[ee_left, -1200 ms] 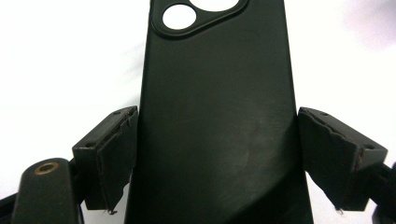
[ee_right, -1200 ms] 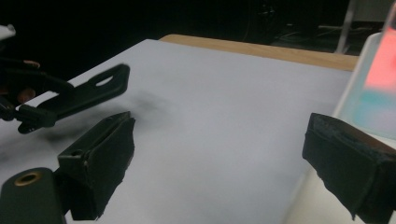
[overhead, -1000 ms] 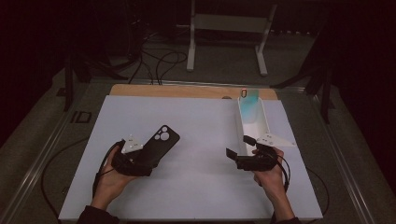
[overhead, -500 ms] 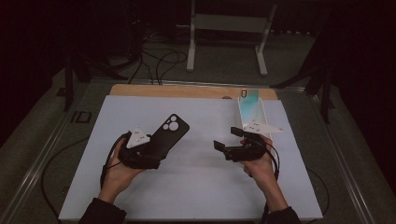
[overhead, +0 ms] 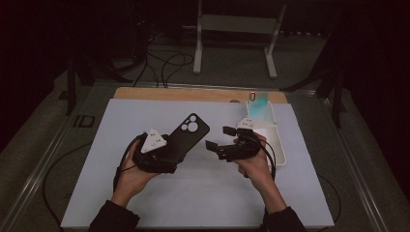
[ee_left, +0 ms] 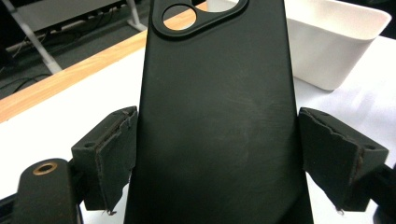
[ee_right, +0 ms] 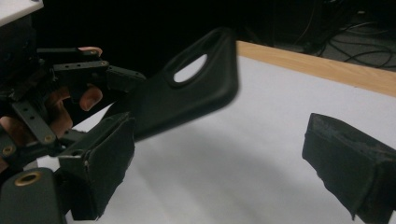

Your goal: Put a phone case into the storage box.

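The black phone case [ee_left: 215,116] is clamped by its edges in the left gripper [overhead: 167,157] and held above the white worktop [overhead: 193,193]. The right gripper [overhead: 220,137] is released, jaws spread, facing the case. A white tray [overhead: 278,145] lies just beside it.

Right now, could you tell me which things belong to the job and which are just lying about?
In the job: phone case, left gripper shut on it, open right gripper.
Lying about: white tray, teal card, stand, floor cables.

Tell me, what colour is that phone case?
Matt black phone case, clearest in the left gripper view.
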Motion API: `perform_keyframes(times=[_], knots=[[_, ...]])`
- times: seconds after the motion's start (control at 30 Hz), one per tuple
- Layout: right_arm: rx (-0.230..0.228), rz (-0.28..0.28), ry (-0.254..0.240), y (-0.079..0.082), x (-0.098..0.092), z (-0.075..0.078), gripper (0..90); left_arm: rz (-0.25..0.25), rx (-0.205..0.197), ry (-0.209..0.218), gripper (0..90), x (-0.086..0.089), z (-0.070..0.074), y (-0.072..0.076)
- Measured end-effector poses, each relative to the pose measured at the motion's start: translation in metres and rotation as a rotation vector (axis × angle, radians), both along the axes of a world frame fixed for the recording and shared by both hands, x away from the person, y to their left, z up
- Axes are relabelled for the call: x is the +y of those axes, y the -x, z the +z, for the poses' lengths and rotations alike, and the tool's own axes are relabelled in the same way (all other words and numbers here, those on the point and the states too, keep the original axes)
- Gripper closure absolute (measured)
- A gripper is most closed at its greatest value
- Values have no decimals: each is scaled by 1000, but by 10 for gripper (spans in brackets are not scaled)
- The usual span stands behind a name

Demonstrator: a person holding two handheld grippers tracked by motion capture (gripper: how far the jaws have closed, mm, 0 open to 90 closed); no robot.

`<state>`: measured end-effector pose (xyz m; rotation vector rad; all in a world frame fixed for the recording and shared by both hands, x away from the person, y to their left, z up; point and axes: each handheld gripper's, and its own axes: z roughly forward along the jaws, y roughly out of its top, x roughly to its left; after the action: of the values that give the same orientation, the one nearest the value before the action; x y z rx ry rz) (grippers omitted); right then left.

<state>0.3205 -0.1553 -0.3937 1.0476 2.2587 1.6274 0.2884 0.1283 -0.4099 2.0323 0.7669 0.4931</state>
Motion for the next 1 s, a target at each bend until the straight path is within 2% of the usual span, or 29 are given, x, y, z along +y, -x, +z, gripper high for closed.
perform_keyframes(times=[0.17,0.37,0.6,0.73,0.87,1.0], knots=[[18,12,-15,-3,11,1,131,-19,-12,2,160,-7,2,2],[46,32,-36,-5,20,2,181,-35,-39,30,159,-14,4,3],[95,79,-91,-5,22,1,390,-50,-42,43,158,-22,5,3],[102,62,-79,-5,23,2,501,-54,-41,46,157,-25,5,3],[119,59,-82,-4,24,2,578,-51,-41,29,157,-29,2,3],[114,61,-82,-2,26,3,635,-56,-42,17,157,-33,0,4]])
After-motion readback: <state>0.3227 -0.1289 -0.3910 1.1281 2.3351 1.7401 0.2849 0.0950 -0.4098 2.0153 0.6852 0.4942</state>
